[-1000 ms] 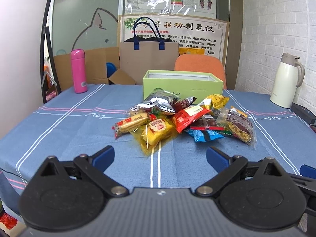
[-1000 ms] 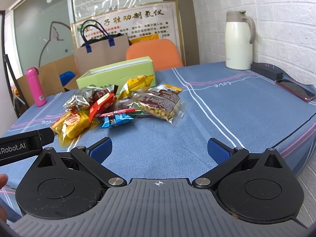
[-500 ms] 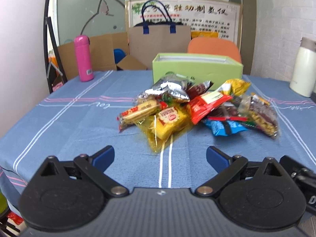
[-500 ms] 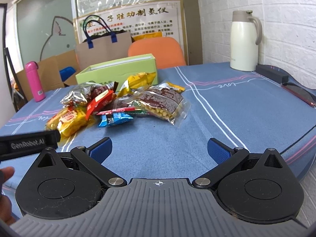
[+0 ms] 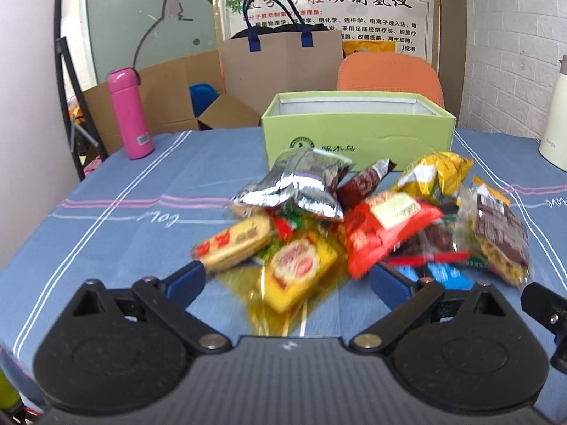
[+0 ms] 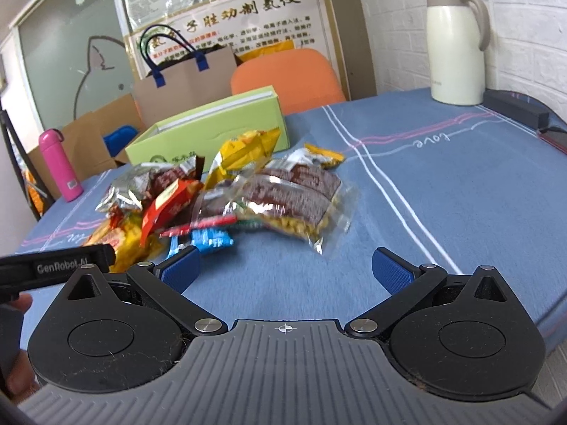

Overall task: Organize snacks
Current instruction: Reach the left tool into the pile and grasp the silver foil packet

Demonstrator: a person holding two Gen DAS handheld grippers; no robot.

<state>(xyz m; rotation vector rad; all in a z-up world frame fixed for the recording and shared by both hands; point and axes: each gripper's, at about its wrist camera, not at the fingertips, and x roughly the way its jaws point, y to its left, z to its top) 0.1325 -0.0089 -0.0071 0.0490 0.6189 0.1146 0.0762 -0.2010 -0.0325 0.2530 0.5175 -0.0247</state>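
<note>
A: What carries everything?

B: A table (image 5: pixel 106 191) under a blue cloth with white and pink stripes. It runs to a white brick wall along its right edge.

A: And the biggest thing on it?

B: A light green box (image 5: pixel 358 131), open at the top, toward the far edge, about midway across. Its inside looks white; I cannot tell whether anything lies in it.

A: Next?

B: A cream jug (image 6: pixel 457 42) stands upright at the far right corner, by the wall. A pink bottle (image 5: pixel 130 113) stands upright near the far left edge.

A: Where are the snacks?

B: In a loose pile of snacks (image 5: pixel 358 219) in the middle of the table, just in front of the box. A silver packet (image 5: pixel 301 184) lies on top at the back, a red packet (image 5: pixel 386 230) in the centre, a clear bag of nuts (image 6: pixel 290 205) on the right side, a yellow packet (image 5: pixel 301 269) nearest the near edge.

A: The grippers?

B: The left gripper (image 5: pixel 287 278) is spread wide, grasping nothing, its blue pads (image 5: pixel 186 279) on either side of the yellow packet without closing on it. The right gripper (image 6: pixel 285 269) is released too, jaws wide over bare cloth, just short of the pile's near right side.
</note>
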